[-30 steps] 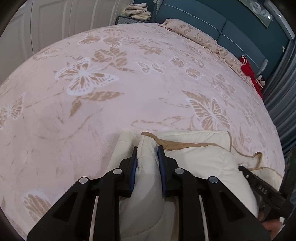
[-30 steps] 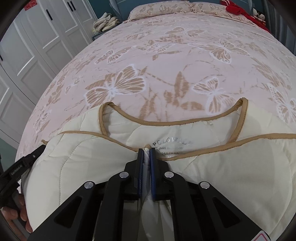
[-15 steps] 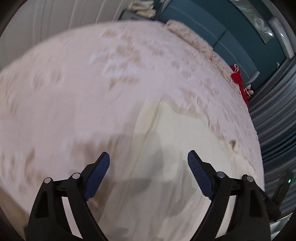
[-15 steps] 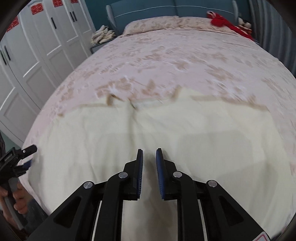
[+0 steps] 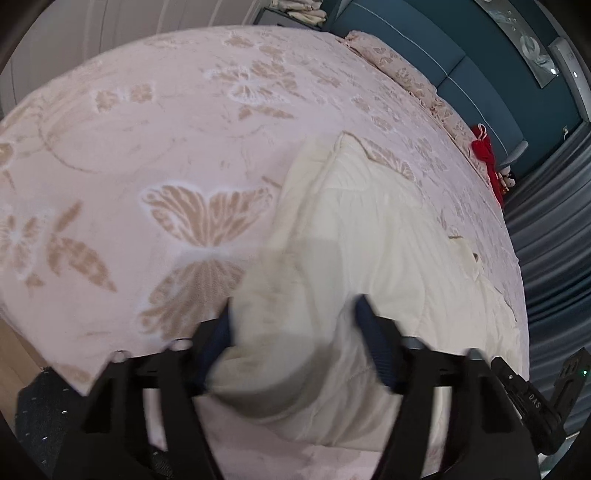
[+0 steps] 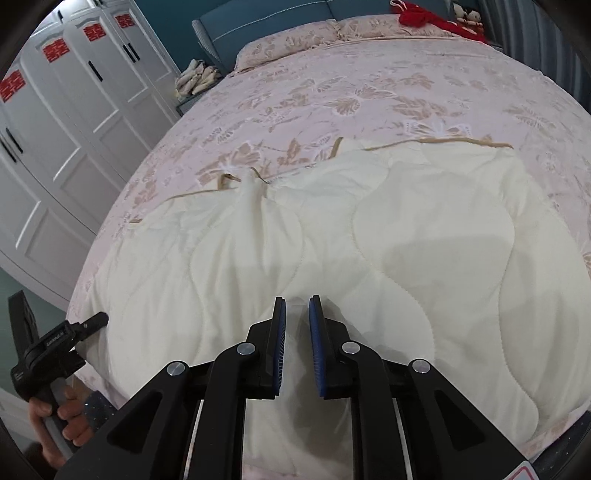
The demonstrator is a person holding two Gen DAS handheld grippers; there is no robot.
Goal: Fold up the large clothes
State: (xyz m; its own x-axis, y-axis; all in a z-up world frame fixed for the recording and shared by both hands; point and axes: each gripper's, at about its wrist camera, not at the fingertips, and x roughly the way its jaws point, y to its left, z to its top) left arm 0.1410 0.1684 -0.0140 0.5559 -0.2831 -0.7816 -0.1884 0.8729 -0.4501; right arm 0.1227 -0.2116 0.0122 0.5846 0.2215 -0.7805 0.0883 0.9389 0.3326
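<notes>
A cream quilted garment with tan trim (image 6: 369, 236) lies spread flat on the pink butterfly bedspread (image 6: 369, 92), near the bed's front edge. My right gripper (image 6: 297, 325) hovers just above its near hem; its jaws stand slightly apart with nothing between them. In the left wrist view the same garment (image 5: 369, 240) runs away to the right. My left gripper (image 5: 295, 332) has its jaws wide apart around the garment's near left corner, a bunched fold lying between the fingers, blurred by motion.
White wardrobe doors (image 6: 74, 122) stand left of the bed. A teal headboard (image 6: 266, 18), pillows (image 6: 295, 44) and red items (image 6: 424, 14) are at the far end. Grey curtains (image 5: 554, 240) hang on the right. Folded cloth sits on a nightstand (image 6: 197, 77).
Both grippers let go of the folded collar. The garment now lies spread out flat. Both grippers pulled back to the near hem; the left opened wide around the left corner.
</notes>
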